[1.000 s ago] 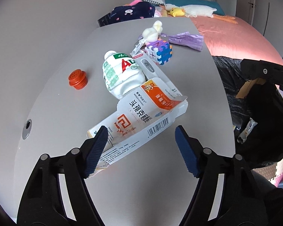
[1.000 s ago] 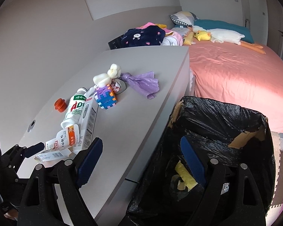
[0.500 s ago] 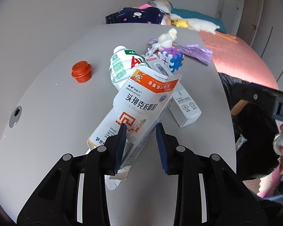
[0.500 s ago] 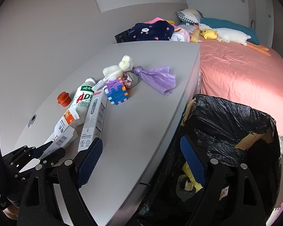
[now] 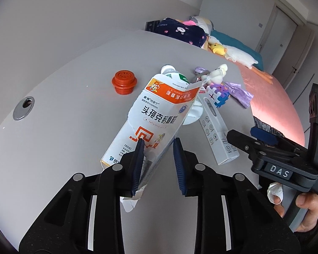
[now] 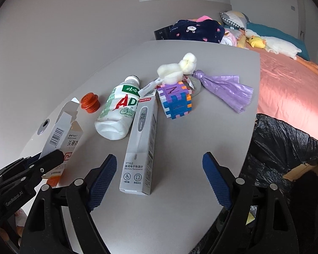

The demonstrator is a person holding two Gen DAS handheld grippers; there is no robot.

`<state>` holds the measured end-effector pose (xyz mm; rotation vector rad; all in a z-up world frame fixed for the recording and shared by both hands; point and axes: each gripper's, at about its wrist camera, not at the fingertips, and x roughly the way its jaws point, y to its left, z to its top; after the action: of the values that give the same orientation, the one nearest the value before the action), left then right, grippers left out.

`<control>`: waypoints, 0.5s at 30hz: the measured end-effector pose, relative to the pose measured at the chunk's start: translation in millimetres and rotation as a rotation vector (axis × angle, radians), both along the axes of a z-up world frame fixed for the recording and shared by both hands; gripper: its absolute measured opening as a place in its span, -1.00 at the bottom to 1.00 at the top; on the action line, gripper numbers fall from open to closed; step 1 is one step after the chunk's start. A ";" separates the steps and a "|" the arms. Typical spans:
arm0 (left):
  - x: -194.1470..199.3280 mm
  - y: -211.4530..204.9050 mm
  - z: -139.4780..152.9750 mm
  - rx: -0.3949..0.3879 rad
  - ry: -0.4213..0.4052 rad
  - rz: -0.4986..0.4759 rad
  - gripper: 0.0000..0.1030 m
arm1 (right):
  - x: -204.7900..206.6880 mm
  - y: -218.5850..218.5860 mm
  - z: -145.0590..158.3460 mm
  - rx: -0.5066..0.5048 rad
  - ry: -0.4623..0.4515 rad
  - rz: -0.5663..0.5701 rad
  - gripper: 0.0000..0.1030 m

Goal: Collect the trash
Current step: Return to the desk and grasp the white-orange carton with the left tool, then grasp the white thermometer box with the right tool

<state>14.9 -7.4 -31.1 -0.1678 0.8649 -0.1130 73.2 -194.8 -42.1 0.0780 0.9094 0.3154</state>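
Both pads of the left gripper (image 5: 156, 158) pinch the opened medicine carton (image 5: 156, 114), tilted up off the table (image 5: 53, 127). Jaws on the right gripper (image 6: 159, 182) have been narrowing, nothing between them, with the thermometer box (image 6: 142, 139) just ahead. Carry the flimsy carton level, rightward to the black trash bag (image 6: 286, 148).

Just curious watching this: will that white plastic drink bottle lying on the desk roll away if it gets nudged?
Probably: the bottle lies on its round side. The thermometer box alongside might block it. It looks uncapped, likely empty and light.
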 end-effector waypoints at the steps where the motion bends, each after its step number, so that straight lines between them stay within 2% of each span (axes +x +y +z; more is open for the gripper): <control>1: 0.8 2.0 0.3 -0.003 -0.001 0.003 -0.46 | 3.5 3.5 -2.9 -0.009 0.009 0.003 0.36; 7: 5.0 11.3 0.6 -0.012 0.003 0.022 -0.46 | 19.5 18.6 -18.6 -0.046 0.042 -0.002 0.11; 12: 6.5 17.2 -0.6 -0.029 0.011 0.036 -0.46 | 27.2 29.1 -21.4 -0.118 0.012 -0.008 0.08; 14: 6.4 19.4 -0.1 -0.035 0.012 0.041 -0.46 | 28.7 31.5 -21.8 -0.133 0.002 -0.002 -0.04; 15: 6.7 20.4 0.2 -0.038 0.011 0.042 -0.46 | 29.1 32.6 -21.5 -0.137 -0.002 0.008 -0.29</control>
<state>21.5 13.0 -30.9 -0.2218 0.8706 -0.0893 102.2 -162.2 -63.6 -0.0525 0.9278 0.2600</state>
